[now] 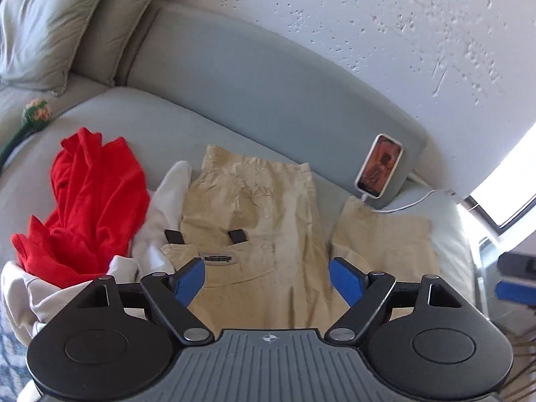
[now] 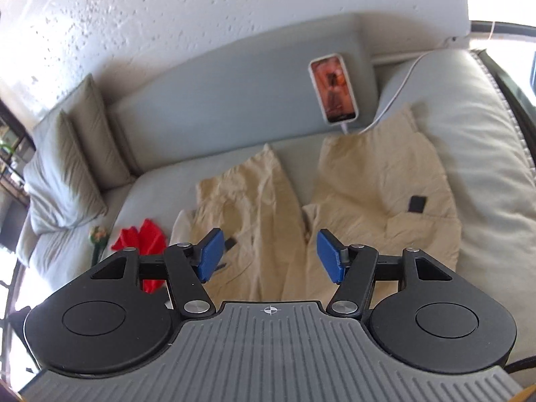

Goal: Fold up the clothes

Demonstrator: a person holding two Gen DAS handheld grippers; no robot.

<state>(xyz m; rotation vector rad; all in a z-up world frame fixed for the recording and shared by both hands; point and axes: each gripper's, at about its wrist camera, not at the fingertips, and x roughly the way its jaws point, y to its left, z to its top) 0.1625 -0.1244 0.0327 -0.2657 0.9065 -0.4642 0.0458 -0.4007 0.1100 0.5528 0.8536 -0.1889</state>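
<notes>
Beige shorts lie flat on the sofa. Left of the shorts: white cloth, then red shirt. Behind them, a phone. Left gripper and right gripper hang above the shorts, jaws apart, empty.

Left tool: two blue rectangular pads on black linkage arms with silver pivot screws, twin black round housings, and a grey ribbed base plate bearing a small crosshair mark. Right tool: identical build and colours.
</notes>
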